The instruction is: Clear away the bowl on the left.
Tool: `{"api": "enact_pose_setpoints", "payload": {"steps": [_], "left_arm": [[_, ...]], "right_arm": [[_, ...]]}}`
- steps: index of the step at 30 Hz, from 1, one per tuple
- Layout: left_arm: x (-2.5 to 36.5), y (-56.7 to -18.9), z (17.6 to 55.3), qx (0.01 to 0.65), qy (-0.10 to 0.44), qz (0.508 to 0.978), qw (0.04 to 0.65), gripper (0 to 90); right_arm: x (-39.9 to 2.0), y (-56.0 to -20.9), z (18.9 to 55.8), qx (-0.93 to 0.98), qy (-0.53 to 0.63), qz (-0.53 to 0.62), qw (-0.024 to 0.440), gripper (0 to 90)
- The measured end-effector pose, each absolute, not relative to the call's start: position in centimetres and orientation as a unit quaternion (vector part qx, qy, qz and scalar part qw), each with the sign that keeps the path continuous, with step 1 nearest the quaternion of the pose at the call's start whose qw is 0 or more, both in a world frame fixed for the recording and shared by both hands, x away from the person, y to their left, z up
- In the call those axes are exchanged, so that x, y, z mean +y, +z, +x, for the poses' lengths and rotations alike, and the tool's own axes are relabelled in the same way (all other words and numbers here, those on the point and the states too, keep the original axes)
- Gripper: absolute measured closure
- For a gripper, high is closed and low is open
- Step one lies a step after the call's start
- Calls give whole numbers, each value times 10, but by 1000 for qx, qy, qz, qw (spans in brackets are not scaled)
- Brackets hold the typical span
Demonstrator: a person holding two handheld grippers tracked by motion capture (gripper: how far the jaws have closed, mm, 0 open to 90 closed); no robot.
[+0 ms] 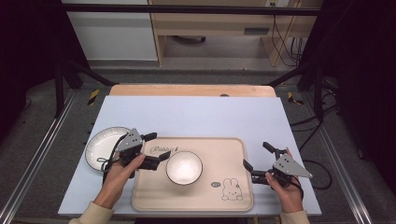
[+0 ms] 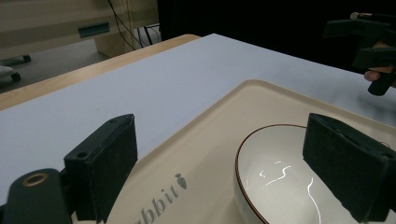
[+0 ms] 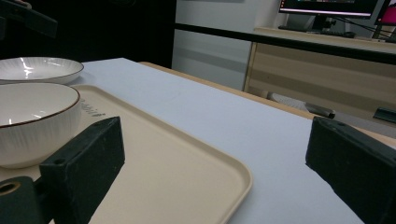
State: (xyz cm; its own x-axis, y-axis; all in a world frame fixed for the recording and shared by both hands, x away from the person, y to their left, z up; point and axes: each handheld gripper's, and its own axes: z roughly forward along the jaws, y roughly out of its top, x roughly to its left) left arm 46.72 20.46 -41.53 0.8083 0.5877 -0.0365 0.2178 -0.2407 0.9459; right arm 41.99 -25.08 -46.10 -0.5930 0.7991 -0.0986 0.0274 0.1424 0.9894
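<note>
A white bowl (image 1: 184,167) with a thin brown rim stands on the beige rabbit-print tray (image 1: 233,193), left of the tray's middle. My left gripper (image 1: 158,147) hovers open at the tray's left edge, its jaws pointing right at the bowl. In the left gripper view the bowl (image 2: 280,182) sits close ahead, partly behind the right jaw, and nothing lies between the jaws (image 2: 224,172). My right gripper (image 1: 258,156) is open just off the tray's right edge, pointing left. Its own view shows the bowl (image 3: 32,116) far left on the tray (image 3: 187,177).
A white ribbed plate (image 1: 103,147) lies on the pale blue mat (image 1: 196,114) left of the tray, behind my left hand; it also shows as the plate (image 3: 37,67) beyond the bowl. A black frame and wooden furniture stand past the table's far edge.
</note>
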Motion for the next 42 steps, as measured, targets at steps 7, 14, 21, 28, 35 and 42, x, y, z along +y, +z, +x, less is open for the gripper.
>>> {"api": "enact_pose_setpoints", "payload": {"steps": [7,14,21,28,35,42], "left_arm": [[211,-417,466,261,167,767,562,101],[220,-419,463,263,169,762,567,101],[230,-421,462,268,176,759,567,101],[242,-422,459,270,184,754,570,101],[252,-422,456,270,194,750,572,101],[263,-425,452,274,197,746,574,100]], "right_arm": [[-251,-461,420,678,581,305,332,47],[-252,-461,420,677,581,306,333,47],[-252,-461,420,676,581,306,333,47],[-252,-461,420,677,581,307,333,47],[-253,-461,420,676,581,307,334,47],[-252,-462,420,677,580,307,333,47]]}}
